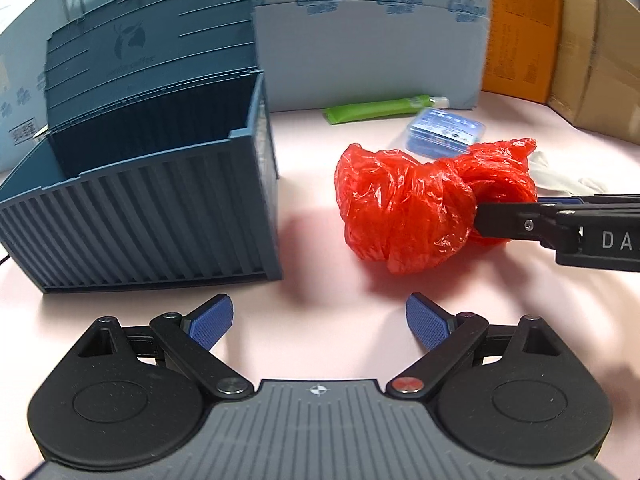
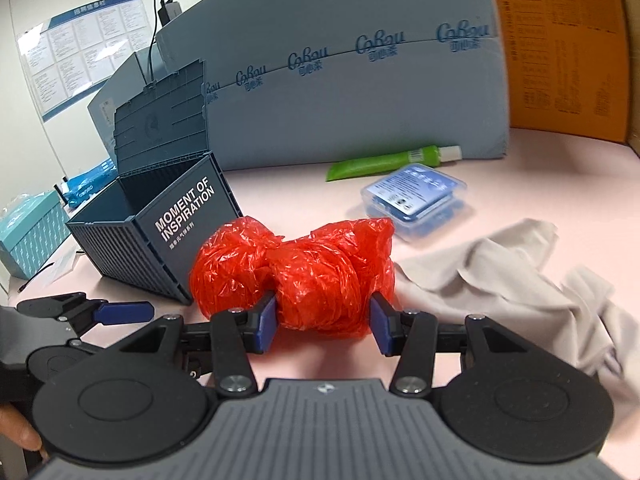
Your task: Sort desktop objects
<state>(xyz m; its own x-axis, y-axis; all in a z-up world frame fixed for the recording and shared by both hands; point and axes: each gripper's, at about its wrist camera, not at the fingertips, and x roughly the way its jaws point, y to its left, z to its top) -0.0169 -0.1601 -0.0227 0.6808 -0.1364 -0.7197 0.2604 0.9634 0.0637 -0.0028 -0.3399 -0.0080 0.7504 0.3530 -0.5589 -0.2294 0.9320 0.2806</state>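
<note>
Right hand-held gripper (image 2: 323, 322) is clamped on the crumpled red plastic bag (image 2: 304, 276), probably headed for the open blue container-style box (image 2: 160, 240), while left hand-held gripper (image 1: 319, 326) hangs spread apart, empty.

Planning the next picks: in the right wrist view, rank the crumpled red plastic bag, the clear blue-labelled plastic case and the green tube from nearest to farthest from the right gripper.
1. Crumpled red plastic bag: between the right gripper pads.
2. Clear blue-labelled plastic case: behind the bag, to the right.
3. Green tube: farthest, along the blue board.
</note>
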